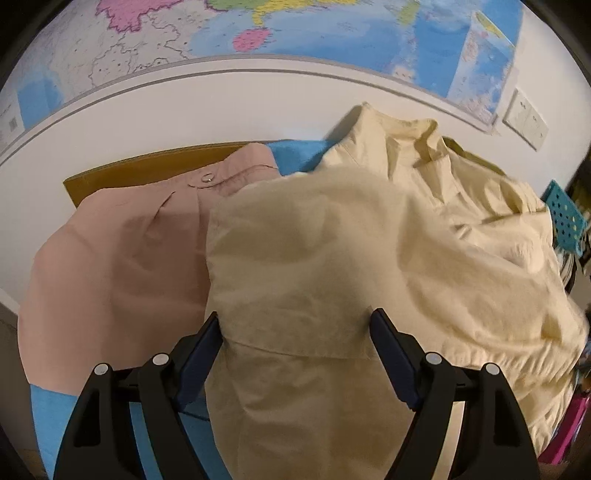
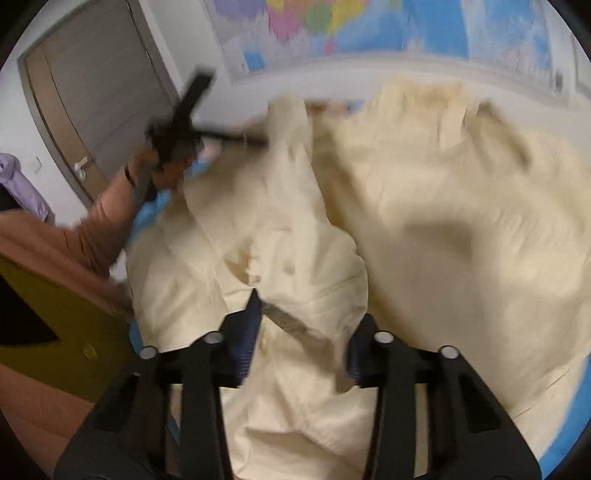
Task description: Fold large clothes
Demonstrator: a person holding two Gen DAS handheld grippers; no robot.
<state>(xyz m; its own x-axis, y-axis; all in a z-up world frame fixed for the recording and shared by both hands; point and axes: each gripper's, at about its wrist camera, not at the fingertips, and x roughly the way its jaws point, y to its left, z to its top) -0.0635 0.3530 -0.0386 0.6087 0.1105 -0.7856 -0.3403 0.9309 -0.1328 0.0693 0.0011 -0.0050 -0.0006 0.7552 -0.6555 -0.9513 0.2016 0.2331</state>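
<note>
1. Now I am seeing the cream shirt (image 1: 369, 258) lying bunched on the blue tablecloth (image 1: 295, 153), beside a pink garment (image 1: 122, 251).
2. My left gripper (image 1: 295, 325) is gaping wide around a shirt fold.
3. My right gripper (image 2: 306, 314) is spreading wide over shirt fabric.

A large wall map (image 1: 314, 33) hangs above the table, its lower border running along a white wall (image 1: 207, 110). To the right of the map sits a pale switch plate (image 1: 526, 122). A blue cloth (image 1: 295, 155) covers the wooden table (image 1: 147, 170) (its far edge shows as a brown strip). A turquoise perforated basket (image 1: 567, 218) stands past the right edge. A grey door (image 2: 96, 96) is to the left.
</note>
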